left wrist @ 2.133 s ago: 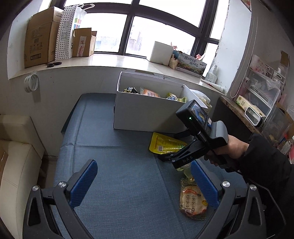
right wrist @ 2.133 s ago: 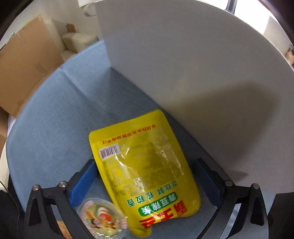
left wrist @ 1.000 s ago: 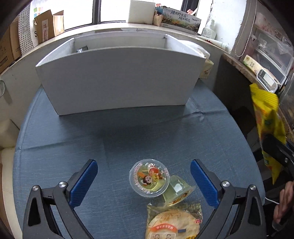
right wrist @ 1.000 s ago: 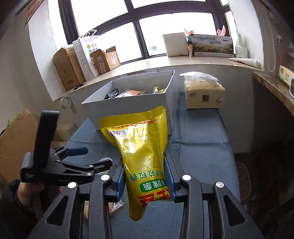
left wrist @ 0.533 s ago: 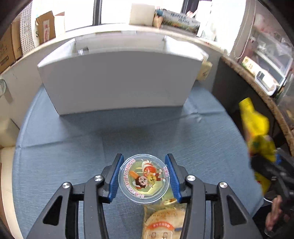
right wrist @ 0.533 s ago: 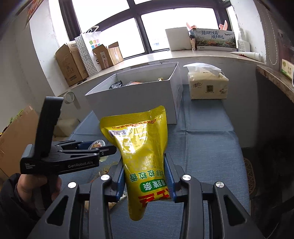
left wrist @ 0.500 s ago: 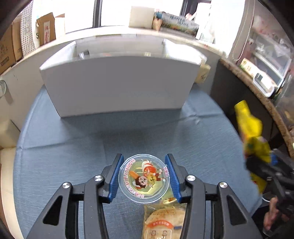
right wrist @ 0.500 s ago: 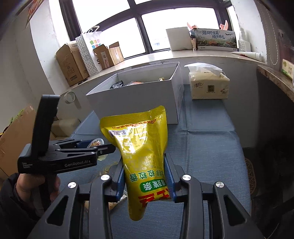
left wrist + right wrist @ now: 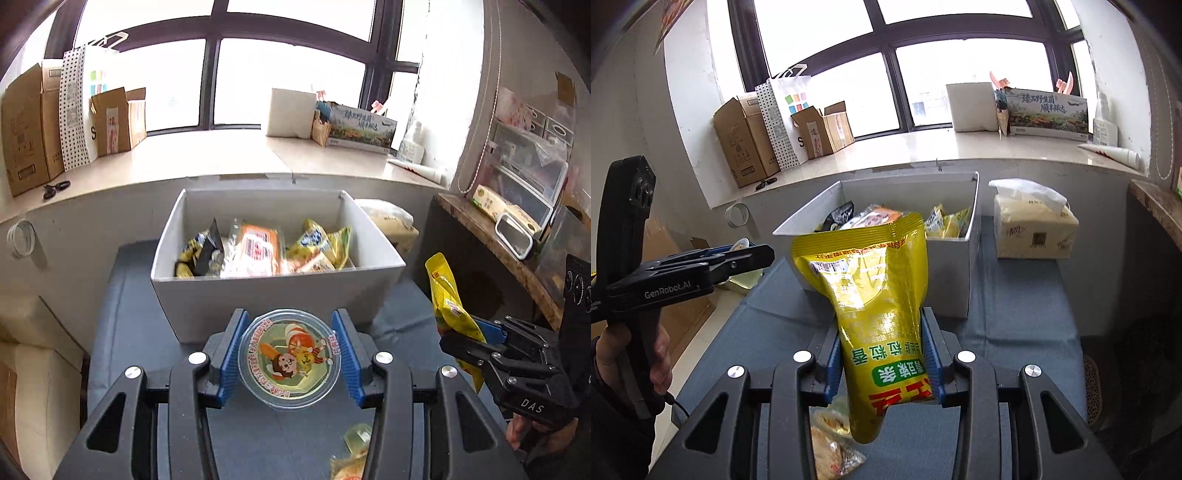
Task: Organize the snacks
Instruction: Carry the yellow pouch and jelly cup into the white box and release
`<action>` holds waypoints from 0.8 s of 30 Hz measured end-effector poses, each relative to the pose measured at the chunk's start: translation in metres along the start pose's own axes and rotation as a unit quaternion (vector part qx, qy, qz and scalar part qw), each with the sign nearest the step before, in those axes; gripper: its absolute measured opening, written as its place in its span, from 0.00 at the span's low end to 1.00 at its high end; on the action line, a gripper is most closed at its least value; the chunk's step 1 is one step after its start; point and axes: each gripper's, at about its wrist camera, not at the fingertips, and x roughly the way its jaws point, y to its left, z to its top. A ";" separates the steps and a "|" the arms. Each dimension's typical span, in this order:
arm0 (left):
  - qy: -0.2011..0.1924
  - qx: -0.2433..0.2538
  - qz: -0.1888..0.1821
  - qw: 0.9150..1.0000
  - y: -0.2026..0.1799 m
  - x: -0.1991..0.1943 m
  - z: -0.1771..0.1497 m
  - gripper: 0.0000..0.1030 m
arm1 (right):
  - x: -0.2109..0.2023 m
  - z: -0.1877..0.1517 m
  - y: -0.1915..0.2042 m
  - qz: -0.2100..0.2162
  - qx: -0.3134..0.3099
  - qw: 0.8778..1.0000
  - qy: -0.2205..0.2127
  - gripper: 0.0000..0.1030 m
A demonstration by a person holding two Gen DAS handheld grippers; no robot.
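Snacks held in both tongs, ready to go into the white box just ahead

Left tongs (image 9: 289,359) are clamped on the rim of a jelly cup (image 9: 289,365), held above the blue counter (image 9: 125,332) with the box (image 9: 258,295) straight in front of them; I would keep the cup's lid level, carry it over the near wall and set it in a gap among the packets before letting go, since a round cup could slip sideways out of flat pads. Right tongs (image 9: 882,365) are clamped low on a yellow bag (image 9: 871,295) that stands upright above them; its top should clear the box rim first. A jelly cup and a wrapped cake lie below the tongs, still to collect.
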 end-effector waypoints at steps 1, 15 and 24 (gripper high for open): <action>-0.004 0.002 0.000 1.000 0.004 0.003 0.011 0.50 | 0.004 0.011 0.000 -0.003 -0.004 1.000 -0.003 0.40; 0.006 0.027 0.038 0.999 0.046 0.119 0.106 0.50 | 0.117 0.127 -0.035 -0.025 -0.003 0.999 0.039 0.73; 0.028 0.016 0.038 0.999 0.060 0.127 0.089 1.00 | 0.119 0.113 -0.057 -0.021 0.037 0.999 0.031 1.00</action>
